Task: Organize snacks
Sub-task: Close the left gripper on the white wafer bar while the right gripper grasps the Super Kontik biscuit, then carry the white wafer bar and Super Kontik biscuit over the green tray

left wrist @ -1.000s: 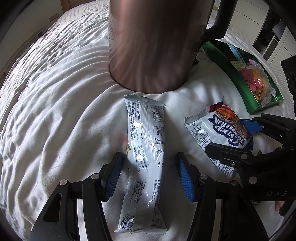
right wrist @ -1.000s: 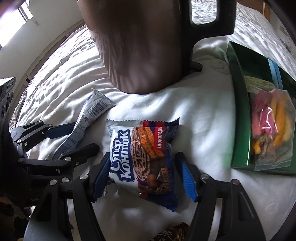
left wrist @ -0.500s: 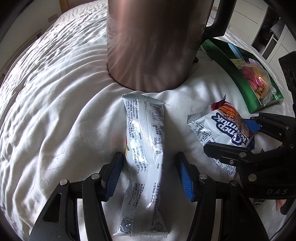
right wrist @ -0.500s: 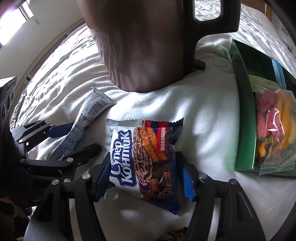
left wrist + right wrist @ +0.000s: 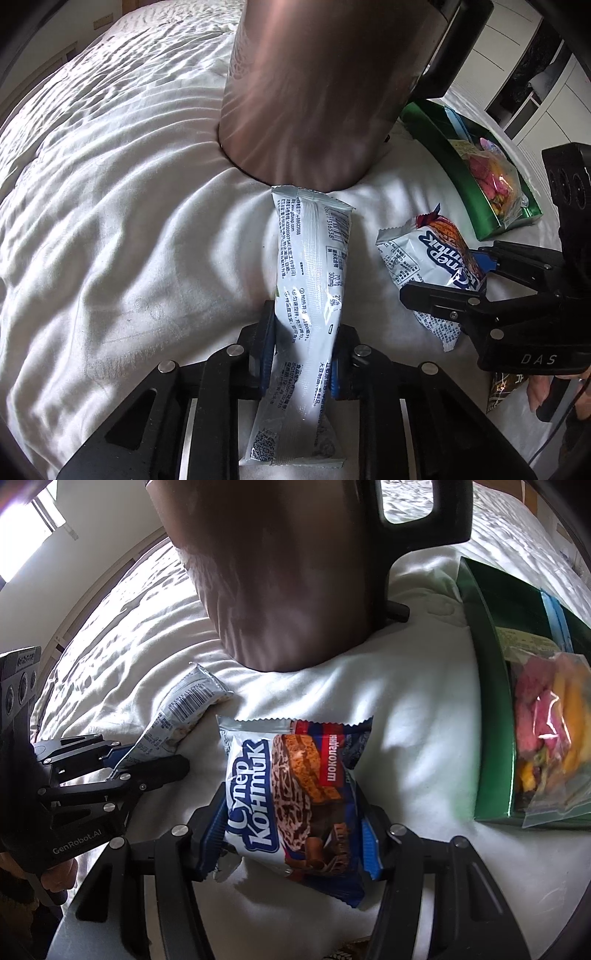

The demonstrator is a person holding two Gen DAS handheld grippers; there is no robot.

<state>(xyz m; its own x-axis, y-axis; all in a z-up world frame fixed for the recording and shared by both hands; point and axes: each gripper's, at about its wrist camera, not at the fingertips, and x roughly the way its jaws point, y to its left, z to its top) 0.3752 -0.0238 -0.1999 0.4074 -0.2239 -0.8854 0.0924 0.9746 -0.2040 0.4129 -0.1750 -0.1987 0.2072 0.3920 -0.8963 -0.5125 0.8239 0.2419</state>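
On bedsheet (image 5: 110, 229): two snack packets (image 5: 314, 295).

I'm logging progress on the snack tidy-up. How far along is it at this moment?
Done: one clear bag of colourful snacks already lies in the green box. In hand: the left gripper is shut on the long white packet; the right gripper pinches the Super Kontik packet. Left: both packets are outside the box, and a dark wrapper lies on the bedsheet.
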